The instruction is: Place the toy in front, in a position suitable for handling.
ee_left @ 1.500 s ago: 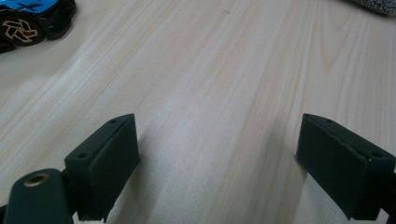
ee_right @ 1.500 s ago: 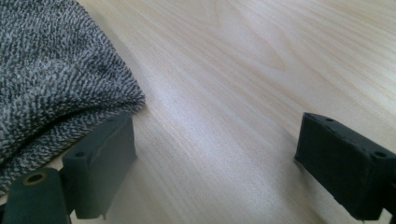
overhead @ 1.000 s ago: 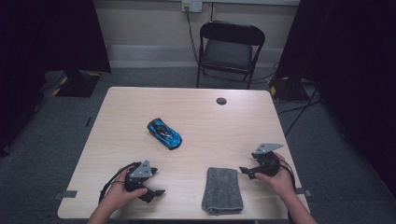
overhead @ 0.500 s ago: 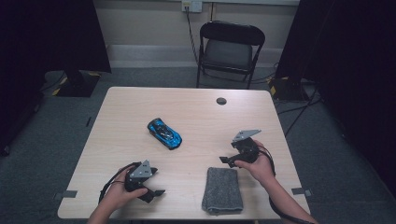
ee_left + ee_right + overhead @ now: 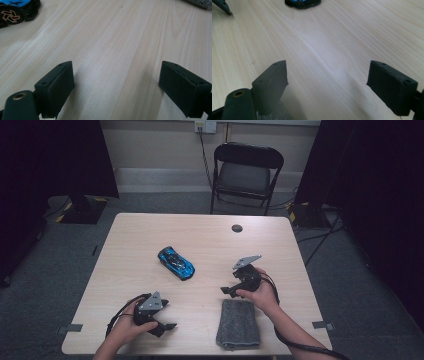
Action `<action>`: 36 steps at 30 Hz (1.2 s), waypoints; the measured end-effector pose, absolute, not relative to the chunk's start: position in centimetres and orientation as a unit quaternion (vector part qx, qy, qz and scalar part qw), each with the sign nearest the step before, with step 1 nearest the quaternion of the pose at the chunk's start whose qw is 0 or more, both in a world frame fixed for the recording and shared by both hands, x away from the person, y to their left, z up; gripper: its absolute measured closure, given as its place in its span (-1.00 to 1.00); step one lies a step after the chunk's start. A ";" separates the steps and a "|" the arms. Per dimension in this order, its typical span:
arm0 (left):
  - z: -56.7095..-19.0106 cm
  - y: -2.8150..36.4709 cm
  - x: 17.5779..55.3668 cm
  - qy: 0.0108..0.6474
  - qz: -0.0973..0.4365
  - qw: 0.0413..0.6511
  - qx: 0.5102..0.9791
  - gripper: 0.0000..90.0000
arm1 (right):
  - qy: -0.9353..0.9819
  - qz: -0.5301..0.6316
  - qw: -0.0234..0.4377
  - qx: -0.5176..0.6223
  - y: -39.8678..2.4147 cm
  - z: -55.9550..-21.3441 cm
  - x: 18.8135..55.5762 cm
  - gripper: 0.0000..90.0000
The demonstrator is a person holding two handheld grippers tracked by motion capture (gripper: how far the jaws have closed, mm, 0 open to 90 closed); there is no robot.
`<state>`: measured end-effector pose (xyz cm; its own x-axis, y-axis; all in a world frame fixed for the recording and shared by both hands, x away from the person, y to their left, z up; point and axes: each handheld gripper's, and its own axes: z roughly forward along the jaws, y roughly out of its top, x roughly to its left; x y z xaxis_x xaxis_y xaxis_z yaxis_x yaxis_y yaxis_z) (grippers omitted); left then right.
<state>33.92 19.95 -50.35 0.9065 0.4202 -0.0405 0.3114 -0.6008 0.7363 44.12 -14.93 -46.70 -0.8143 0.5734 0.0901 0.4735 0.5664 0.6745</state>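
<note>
Two tools are open and empty: the right tool (image 5: 231, 289) hovers beside the folded grey cloth (image 5: 238, 324), facing the blue toy car (image 5: 176, 262) mid-worktop; the left tool (image 5: 159, 323) rests. Next, I judge, it reaches and closes on the car.

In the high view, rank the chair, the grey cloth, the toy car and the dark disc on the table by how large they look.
1. chair, though it stands farther from the camera
2. cloth
3. car
4. disc
</note>
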 end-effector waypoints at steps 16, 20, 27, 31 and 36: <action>-50.3 20.0 34.0 0.196 0.070 0.393 0.896 -0.73 | 0.889 0.359 0.069 0.277 -10.8 -46.0 45.3 -0.66; -50.3 20.0 34.0 0.195 0.070 0.394 0.896 -0.73 | 0.886 0.365 0.069 0.277 -9.5 -45.8 45.6 -0.66; -50.4 20.0 34.0 0.196 0.070 0.395 0.895 -0.73 | 0.884 0.367 0.066 0.283 -7.7 -46.0 46.2 -0.67; -50.3 20.0 34.0 0.194 0.070 0.395 0.895 -0.73 | 0.884 0.369 0.062 0.281 -6.6 -46.1 46.4 -0.67; -50.4 20.0 34.0 0.196 0.069 0.397 0.894 -0.73 | 0.884 0.368 0.063 0.281 -5.4 -46.4 46.6 -0.67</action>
